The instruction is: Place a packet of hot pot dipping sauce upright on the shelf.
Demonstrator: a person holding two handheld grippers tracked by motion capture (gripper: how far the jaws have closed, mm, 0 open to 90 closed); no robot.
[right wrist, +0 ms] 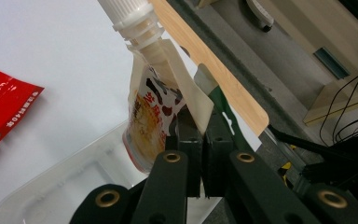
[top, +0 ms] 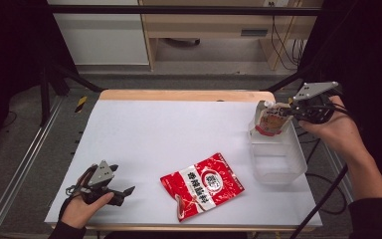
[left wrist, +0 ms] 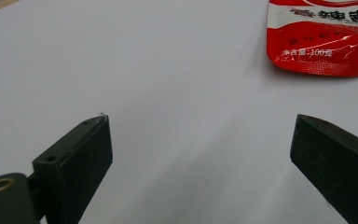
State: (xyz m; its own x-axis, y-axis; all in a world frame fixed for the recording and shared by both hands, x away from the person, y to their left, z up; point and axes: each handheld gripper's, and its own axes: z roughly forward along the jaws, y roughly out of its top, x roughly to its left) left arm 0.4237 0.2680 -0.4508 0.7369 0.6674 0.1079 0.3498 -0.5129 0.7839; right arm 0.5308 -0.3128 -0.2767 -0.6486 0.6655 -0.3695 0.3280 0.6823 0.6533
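Two grippers: one in each of the person's hands, at opposite sides of the table point(top: 144, 124).
Right gripper point(top: 292, 110): was held at the far right of the table, above the far end of the clear plastic bin point(top: 277, 158); its grey plate pointed up and away.
Right jaws: were closed together on the side edge of the spouted pouch point(right wrist: 151, 116), as the right gripper view showed; the pads pinched the flat seam and no gap was seen between them.
Spouted pouch: hung from the right gripper over the far wall of the bin, its lower end inside or just above the rim; which one could not be told. White screw cap point(right wrist: 130, 14) pointed away from the gripper. Print was cream, orange and red.
Clear plastic bin: stood at the right edge of the white sheet, near the table's right side; its floor looked bare.
Left gripper point(top: 124, 191): rested low at the near left corner of the table, in the person's left hand.
Left jaws: stood wide apart in the left gripper view, with nothing but white table surface between them.
Red snack bag point(top: 202, 184): lay flat on the table near the front edge, between the left gripper and the bin, well apart from both; touched by neither gripper.
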